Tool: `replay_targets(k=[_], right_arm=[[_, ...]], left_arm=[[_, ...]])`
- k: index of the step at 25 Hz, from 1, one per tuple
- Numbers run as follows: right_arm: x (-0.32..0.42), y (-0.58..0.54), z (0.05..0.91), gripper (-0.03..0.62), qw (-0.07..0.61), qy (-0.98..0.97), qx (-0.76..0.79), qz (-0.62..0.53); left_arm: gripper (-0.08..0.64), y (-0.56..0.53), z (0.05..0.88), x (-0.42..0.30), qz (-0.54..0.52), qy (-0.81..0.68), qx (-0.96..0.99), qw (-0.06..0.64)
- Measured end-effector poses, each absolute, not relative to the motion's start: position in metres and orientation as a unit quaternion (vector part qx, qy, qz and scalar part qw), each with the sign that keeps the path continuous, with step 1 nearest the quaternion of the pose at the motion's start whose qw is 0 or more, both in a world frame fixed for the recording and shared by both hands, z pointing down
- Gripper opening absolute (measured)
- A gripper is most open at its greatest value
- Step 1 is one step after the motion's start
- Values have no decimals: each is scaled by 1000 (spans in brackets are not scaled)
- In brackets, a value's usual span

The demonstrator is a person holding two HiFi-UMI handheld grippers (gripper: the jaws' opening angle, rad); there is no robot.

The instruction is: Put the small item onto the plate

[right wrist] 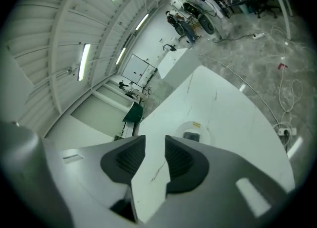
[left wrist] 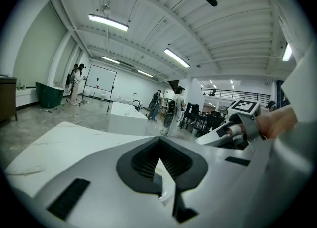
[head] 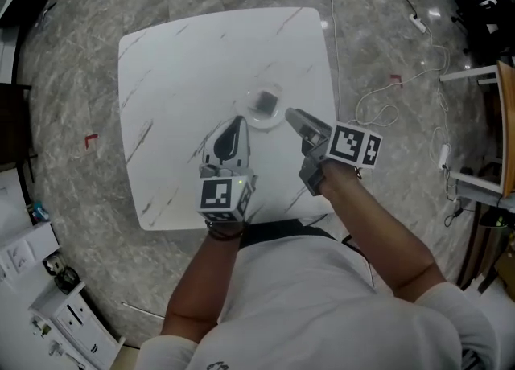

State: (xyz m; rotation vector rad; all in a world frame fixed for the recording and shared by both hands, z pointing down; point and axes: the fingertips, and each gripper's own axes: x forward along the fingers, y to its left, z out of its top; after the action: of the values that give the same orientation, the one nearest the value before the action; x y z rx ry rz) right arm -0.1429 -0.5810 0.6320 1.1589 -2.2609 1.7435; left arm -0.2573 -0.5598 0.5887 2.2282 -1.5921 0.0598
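A small dark item (head: 264, 104) lies on a little white plate (head: 256, 123) near the middle of the white table (head: 177, 63). My right gripper (head: 291, 113) points at the plate from its right side, just short of the rim. Its jaws stand apart with only bare tabletop between them (right wrist: 155, 140). In the right gripper view the plate (right wrist: 205, 132) and the item (right wrist: 191, 136) lie just beyond the right jaw. My left gripper (head: 236, 123) sits just below and left of the plate, its tips together on nothing (left wrist: 159, 145).
White cables (head: 378, 107) and a power strip (head: 417, 22) trail over the marble floor right of the table. Shelving (head: 483, 135) stands at the far right and cabinets (head: 48, 280) at the lower left. People (left wrist: 77, 81) stand far off in the hall.
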Motion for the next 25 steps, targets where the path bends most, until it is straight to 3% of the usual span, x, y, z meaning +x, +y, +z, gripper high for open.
replay_targets(k=[3, 4, 15, 25], right_arm=[[-136, -553, 577, 8, 1, -788, 343, 510], [-133, -544, 555, 2, -13, -808, 333, 486], [-80, -439, 364, 2, 14, -937, 330, 116], [-34, -369, 264, 2, -48, -930, 364, 7]], left_arm=[[6, -533, 553, -242, 18, -578, 792, 196], [6, -524, 541, -236, 18, -580, 790, 197], [6, -434, 372, -153, -3, -618, 783, 79], [6, -345, 265, -121, -52, -647, 761, -8]])
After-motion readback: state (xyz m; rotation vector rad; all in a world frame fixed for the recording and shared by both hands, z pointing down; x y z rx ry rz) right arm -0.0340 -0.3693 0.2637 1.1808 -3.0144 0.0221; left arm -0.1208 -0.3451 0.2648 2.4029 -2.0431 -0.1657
